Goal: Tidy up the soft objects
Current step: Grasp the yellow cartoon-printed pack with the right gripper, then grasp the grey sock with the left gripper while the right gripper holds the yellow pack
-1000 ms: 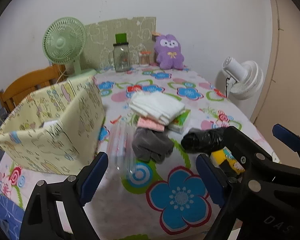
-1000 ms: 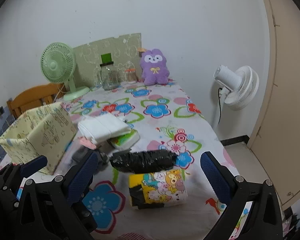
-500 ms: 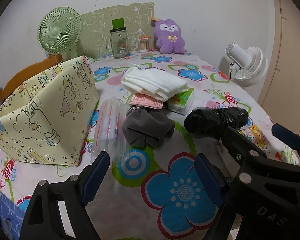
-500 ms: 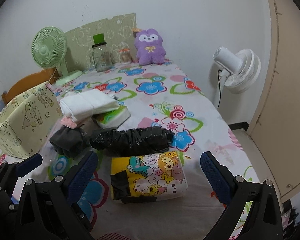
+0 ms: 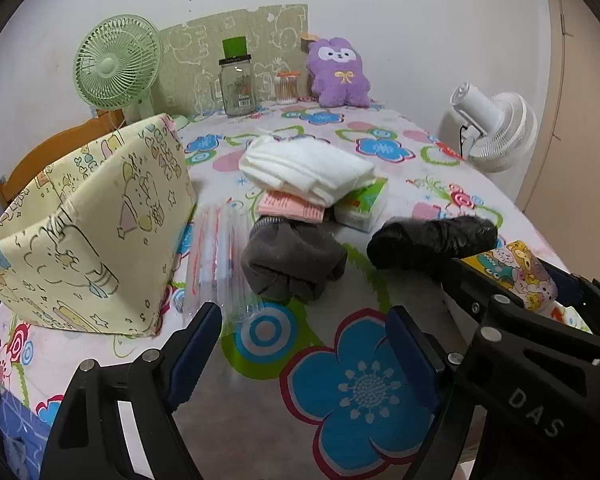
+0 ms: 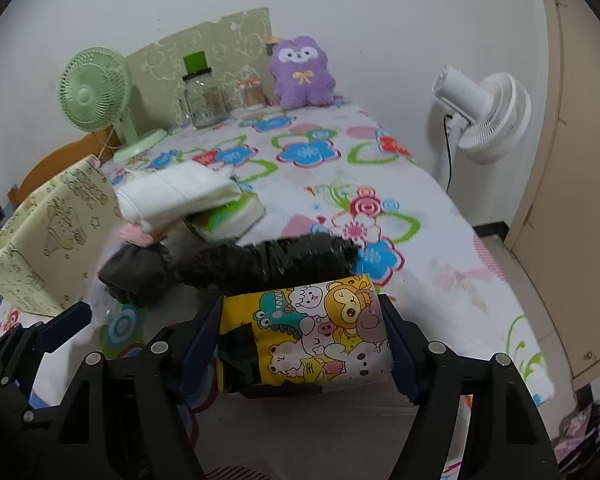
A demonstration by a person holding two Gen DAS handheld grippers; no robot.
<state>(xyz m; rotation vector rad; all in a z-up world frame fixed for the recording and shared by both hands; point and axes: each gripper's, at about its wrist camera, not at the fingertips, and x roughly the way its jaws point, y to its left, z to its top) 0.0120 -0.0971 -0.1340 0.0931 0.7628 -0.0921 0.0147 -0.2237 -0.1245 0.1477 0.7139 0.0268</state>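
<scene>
Over the last second the right tool (image 6: 302,338) dropped from above the pile onto the cartoon-print pack (image 6: 312,336), which earlier lay free on the flowered counter (image 6: 440,216) with both blue pads well apart from it. Now the pack sat between the pads, and the jaws were closing on it. Both pads looked to touch its sides, the left one at the yellow edge, the right one at the pig-and-bear end; no squeeze or dent was visible yet. Judged: the pick of this pack had begun, lift not yet done.

The left tool (image 5: 304,344) barely shifted and stayed spread, narrowing slightly, with nothing between its pads, only the blue flower print under it. It hovered in front of the grey cloth bundle (image 5: 292,264).

The pack looked soft: a glossy yellow wrapper with cartoon animals, a black patch at its left end, slightly bulged. It lay at the near edge of the counter, touching the black plastic roll (image 6: 268,262) just behind it. Further left sat the grey bundle, a white folded cloth (image 5: 304,168) on top of a pink item and a green tissue pack (image 5: 362,204), and clear zip bags (image 5: 216,260). The yellow fabric bin (image 5: 88,232) stood tilted at the left, likely the target, well apart from the pack.
</scene>
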